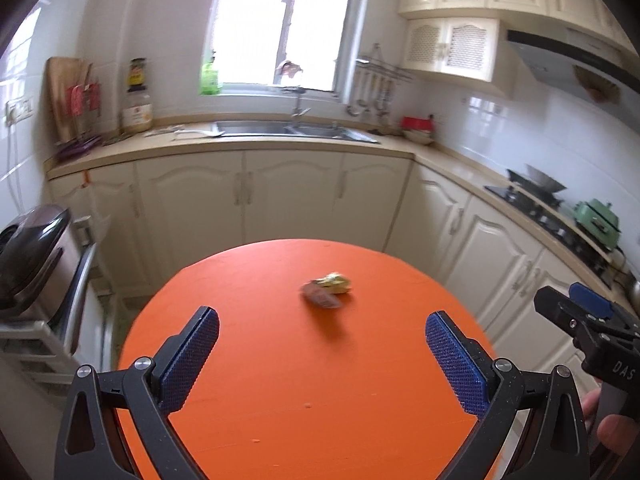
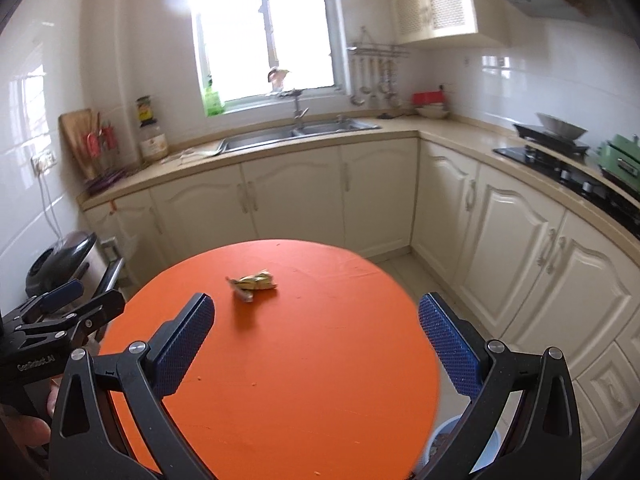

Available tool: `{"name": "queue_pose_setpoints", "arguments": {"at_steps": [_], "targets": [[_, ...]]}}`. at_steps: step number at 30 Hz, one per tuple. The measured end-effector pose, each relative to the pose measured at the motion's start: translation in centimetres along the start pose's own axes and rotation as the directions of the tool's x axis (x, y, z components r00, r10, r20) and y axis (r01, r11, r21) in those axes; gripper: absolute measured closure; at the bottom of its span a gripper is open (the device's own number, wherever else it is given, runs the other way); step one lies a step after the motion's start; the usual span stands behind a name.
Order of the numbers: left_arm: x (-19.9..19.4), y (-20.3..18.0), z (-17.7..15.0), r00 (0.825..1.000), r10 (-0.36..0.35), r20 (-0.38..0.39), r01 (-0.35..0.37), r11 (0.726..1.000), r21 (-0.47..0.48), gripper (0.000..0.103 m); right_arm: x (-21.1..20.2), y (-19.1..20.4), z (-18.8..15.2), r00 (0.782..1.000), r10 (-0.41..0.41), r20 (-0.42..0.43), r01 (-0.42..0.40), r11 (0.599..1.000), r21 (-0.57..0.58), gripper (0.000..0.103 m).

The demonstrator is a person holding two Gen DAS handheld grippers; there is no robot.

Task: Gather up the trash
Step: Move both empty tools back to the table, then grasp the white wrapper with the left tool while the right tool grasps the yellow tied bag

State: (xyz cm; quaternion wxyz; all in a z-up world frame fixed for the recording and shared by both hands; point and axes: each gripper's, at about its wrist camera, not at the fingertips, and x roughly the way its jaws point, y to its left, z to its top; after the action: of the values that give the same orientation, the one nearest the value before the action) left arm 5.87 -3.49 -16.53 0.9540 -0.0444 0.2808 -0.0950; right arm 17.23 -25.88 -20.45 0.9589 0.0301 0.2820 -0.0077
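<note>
My left gripper (image 1: 322,334) and right gripper (image 2: 316,320) are hovering spread over the orange table (image 1: 280,392); only crumpled wrappers (image 1: 329,289) at 12 o'clock are obstructing.

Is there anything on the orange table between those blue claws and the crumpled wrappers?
No. In both wrist views only bare orange table lies between the open left gripper, right gripper and the wrappers.

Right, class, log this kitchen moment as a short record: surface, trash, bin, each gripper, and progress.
surface: round orange table
trash: crumpled yellow wrapper with a darker scrap against it, lying on the table
bin: pale blue bucket below the table's right edge, partly hidden
left gripper: open, empty, short of the trash
right gripper: open, empty, short of the trash
progress: nothing picked up yet
</note>
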Motion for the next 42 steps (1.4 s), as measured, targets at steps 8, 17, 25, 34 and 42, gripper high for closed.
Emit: {"name": "queue_pose_setpoints", "arguments": {"at_steps": [8, 17, 25, 34, 42], "targets": [[4.3, 1.8, 1.5, 0.998, 0.037, -0.050, -0.039, 0.998, -0.039, 0.001, 6.8, 3.0, 0.2, 0.996, 0.032, -0.084, -0.037, 0.998, -0.055, 0.000], [17.5, -0.8, 5.2, 0.981, 0.011, -0.193, -0.014, 1.000, -0.015, 0.001, 14.9, 1.0, -0.2, 0.984, 0.022, -0.176, -0.024, 1.000, -0.013, 0.000], [31.3, -2.8, 8.7, 0.951, 0.016, -0.310, -0.026, 0.999, -0.029, 0.001, 20.9, -3.1, -0.8, 0.969, 0.022, -0.245, -0.015, 0.999, 0.033, 0.000], [40.9, -1.5, 11.2, 0.939, -0.046, -0.342, 0.015, 0.996, -0.091, 0.057, 24.4, -3.7, -0.9, 0.956, 0.058, -0.289, -0.050, 0.998, 0.035, 0.000], [44.6, 1.1, 13.8, 0.939, -0.070, -0.336, 0.043, 0.995, -0.090, 0.088, 27.0, -0.9, -0.6, 0.939, 0.113, -0.324, -0.123, 0.992, -0.013, 0.000]]}}
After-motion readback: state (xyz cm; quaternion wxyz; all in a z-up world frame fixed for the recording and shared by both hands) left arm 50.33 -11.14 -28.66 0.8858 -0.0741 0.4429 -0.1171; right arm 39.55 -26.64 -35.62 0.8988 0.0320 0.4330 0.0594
